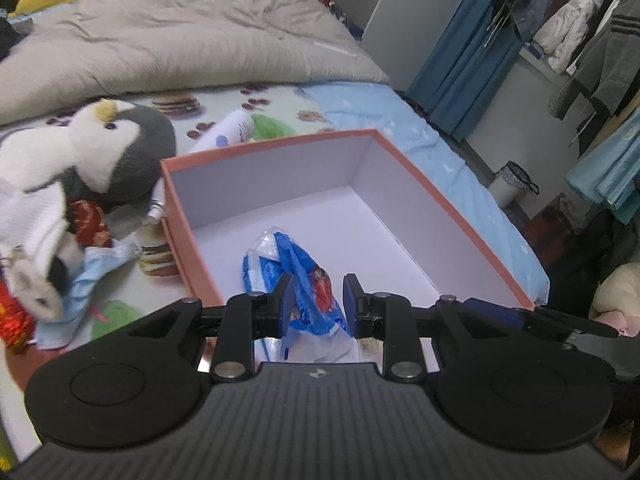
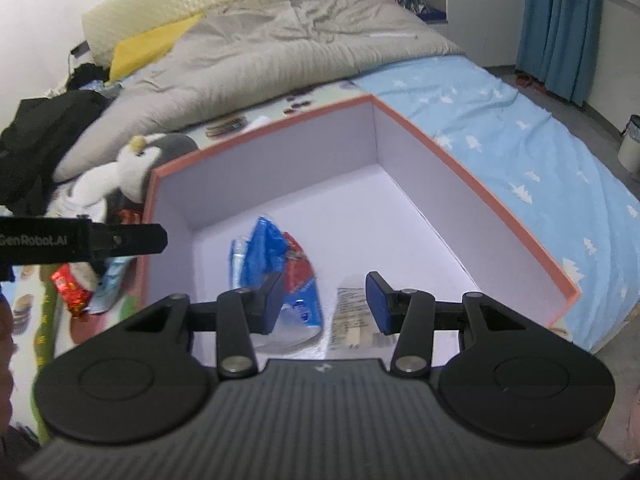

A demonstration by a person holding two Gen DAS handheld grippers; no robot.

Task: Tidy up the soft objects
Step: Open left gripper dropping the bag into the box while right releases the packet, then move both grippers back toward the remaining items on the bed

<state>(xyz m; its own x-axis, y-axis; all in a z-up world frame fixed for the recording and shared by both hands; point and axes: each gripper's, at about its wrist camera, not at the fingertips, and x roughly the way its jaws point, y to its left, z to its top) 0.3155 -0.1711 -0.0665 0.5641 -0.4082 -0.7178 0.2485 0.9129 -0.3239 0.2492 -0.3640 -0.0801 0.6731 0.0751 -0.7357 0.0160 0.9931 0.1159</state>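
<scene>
The blue snack bag is lying on the white floor of the salmon-edged box on the bed, and both grippers are hanging over the box's near side. The left gripper is standing partly spread around the bag, its pads seemingly not pressing it, though the view is blurred. The right gripper is standing spread and holding nothing, while the plush penguin is waiting outside the box, beside its left wall.
</scene>
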